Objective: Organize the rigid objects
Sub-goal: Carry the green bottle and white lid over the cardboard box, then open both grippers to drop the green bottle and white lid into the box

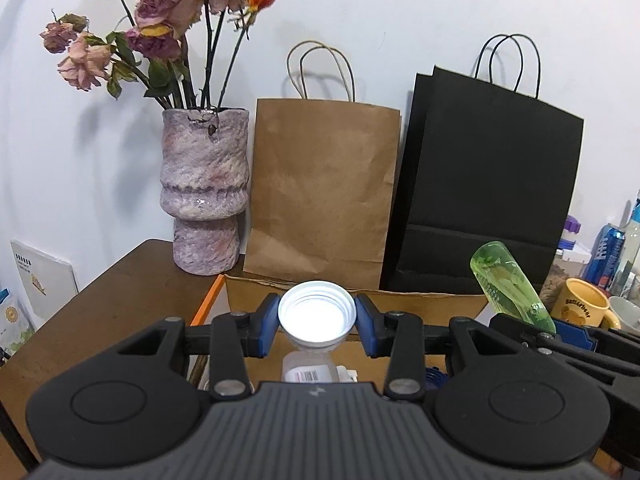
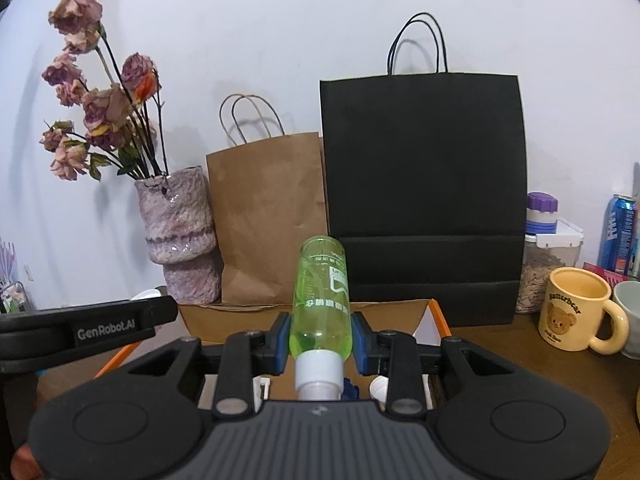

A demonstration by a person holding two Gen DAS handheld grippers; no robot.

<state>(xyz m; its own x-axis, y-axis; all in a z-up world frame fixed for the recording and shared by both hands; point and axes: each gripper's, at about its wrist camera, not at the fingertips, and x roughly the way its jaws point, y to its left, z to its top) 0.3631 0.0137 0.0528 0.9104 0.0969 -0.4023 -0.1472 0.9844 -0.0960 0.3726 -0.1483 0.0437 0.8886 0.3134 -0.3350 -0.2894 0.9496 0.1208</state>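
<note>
Left hand-held gripper [image 1: 317,326] clamps a white cap [image 1: 317,316], open side facing the cam, above an open box [image 1: 256,292]. Right hand-held gripper [image 2: 320,338] grips a green bottle [image 2: 322,300], base fwd. Beyond both: vase [image 1: 204,192], brown & black bags.

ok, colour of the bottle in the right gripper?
Translucent green bottle with a white cap end toward the camera; clearest in the right wrist view.

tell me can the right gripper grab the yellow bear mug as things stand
Probably not yet: the right gripper is shut on the green bottle, so it has no free grip. The yellow mug itself stands unobstructed on the table to its right.
</note>
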